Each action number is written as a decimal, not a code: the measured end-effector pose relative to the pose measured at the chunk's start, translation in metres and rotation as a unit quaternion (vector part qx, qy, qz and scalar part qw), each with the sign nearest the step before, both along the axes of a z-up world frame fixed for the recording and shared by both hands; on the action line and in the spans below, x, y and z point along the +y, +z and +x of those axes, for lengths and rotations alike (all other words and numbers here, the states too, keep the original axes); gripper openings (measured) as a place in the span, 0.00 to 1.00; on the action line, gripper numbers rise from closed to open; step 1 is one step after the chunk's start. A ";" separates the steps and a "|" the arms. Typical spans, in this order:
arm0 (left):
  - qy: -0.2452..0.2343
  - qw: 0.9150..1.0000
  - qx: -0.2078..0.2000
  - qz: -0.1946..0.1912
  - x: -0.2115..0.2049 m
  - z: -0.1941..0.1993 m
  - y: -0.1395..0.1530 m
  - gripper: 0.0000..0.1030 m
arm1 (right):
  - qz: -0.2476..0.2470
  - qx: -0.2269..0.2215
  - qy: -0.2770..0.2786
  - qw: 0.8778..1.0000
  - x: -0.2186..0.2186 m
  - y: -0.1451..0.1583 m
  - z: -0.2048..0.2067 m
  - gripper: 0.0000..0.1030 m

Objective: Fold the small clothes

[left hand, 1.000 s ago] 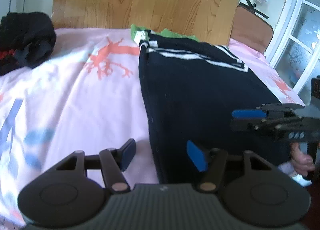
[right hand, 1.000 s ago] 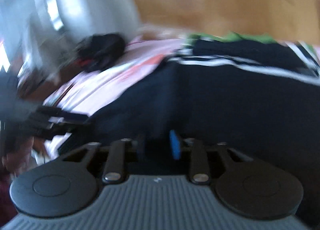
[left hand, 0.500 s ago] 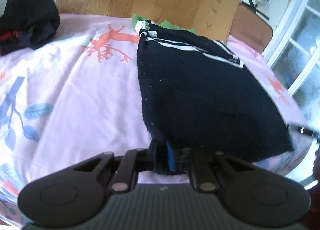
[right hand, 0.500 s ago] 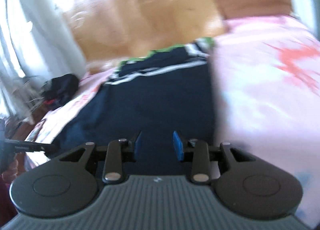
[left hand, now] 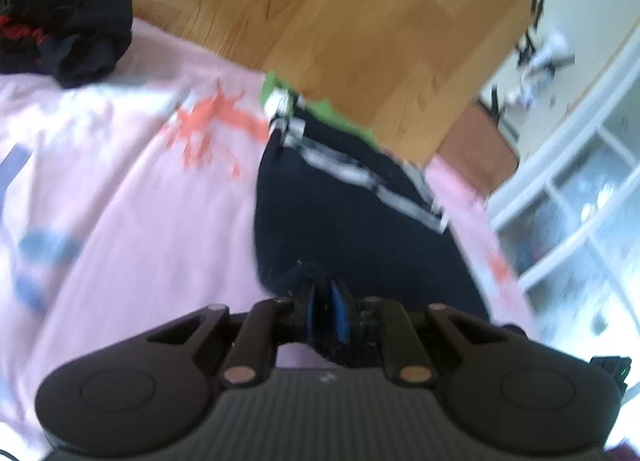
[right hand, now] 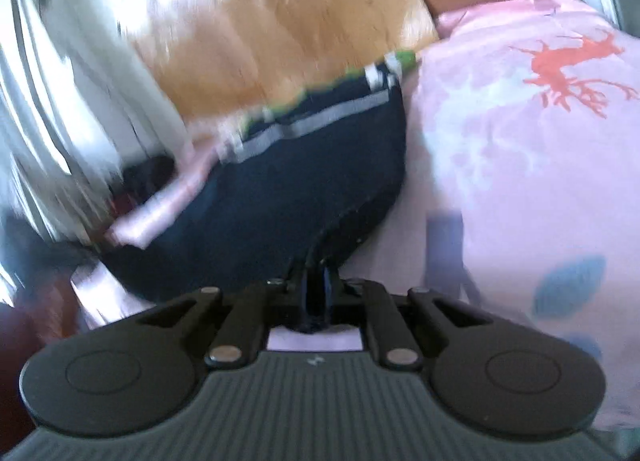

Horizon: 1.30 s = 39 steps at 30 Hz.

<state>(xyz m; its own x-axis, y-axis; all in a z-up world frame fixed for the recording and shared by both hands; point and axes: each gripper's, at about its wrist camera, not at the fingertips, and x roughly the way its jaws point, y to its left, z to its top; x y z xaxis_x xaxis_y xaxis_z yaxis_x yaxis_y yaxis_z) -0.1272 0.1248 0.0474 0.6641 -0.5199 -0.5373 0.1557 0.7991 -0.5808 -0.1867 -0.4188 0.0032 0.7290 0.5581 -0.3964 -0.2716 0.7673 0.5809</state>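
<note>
Garments, two. One dark navy knit garment [left hand: 352,221], soft and flat, with white stripes and a green edge at its far end, lies at frame centre in the left wrist view and left of centre in the right wrist view [right hand: 304,181]. One crumpled black garment with red markings [left hand: 68,17], upper left of the left wrist view.

Grippers, two, black plastic with blue pads. Left gripper [left hand: 326,311]: jaws narrow, pinching the navy garment's near corner, which bunches between the pads. Right gripper [right hand: 318,293]: jaws narrow, clamped on the other near corner.

Bedsheet [left hand: 132,197], one, pink cloth with coral branch and blue leaf prints, lies under the garments.

Headboard [left hand: 340,21], one, smooth wood-grain panel, upper centre.
</note>
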 end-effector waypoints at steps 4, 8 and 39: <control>0.015 0.999 -0.035 0.004 -0.007 0.051 0.026 0.10 | 0.046 -0.056 -0.036 0.997 -0.013 0.026 0.047 0.10; 0.061 0.996 -0.044 0.044 -0.020 0.130 0.031 0.19 | 0.038 -0.041 -0.105 0.993 -0.011 0.032 0.138 0.11; 0.044 0.977 0.011 0.209 -0.057 0.104 -0.031 0.11 | -0.074 0.018 -0.143 0.987 0.017 -0.021 0.120 0.09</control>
